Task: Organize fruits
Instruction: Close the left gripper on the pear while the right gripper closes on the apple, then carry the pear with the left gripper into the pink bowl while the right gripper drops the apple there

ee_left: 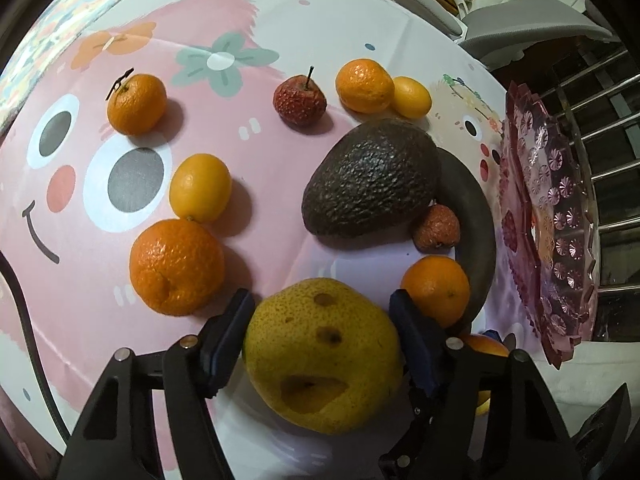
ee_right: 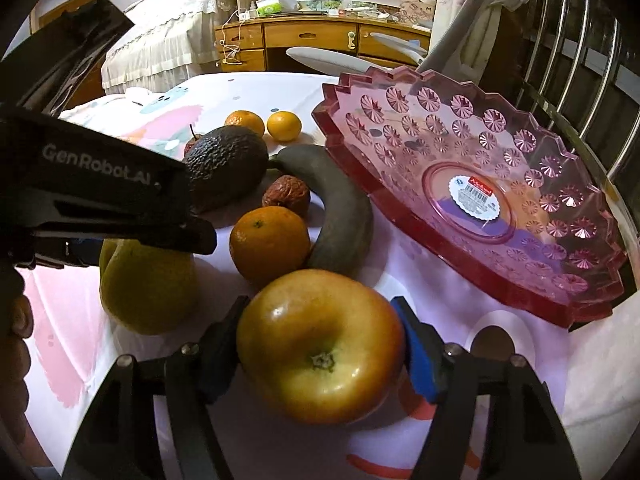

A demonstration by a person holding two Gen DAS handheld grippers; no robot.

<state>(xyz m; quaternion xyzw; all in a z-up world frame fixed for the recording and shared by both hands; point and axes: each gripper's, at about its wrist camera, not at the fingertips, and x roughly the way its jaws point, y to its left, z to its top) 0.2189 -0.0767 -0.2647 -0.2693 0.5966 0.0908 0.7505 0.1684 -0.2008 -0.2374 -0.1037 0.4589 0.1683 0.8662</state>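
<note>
Two fruits gripped | left gripper [ee_left: 322, 334] pinching pear [ee_left: 324, 356], right gripper [ee_right: 320, 342] pinching apple [ee_right: 320, 346], both on tabletop [ee_left: 100, 276] beside pink dish [ee_right: 472, 200] | firm, smooth, probably bruisable; hold at widest part

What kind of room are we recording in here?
Most likely a lived-in home, perhaps a bedroom or family room rather than a lab. The right wrist view shows a cluttered wooden dresser and lace-covered furniture behind a table with a cartoon-print cloth, fruit and a pink plastic fruit dish.
</note>
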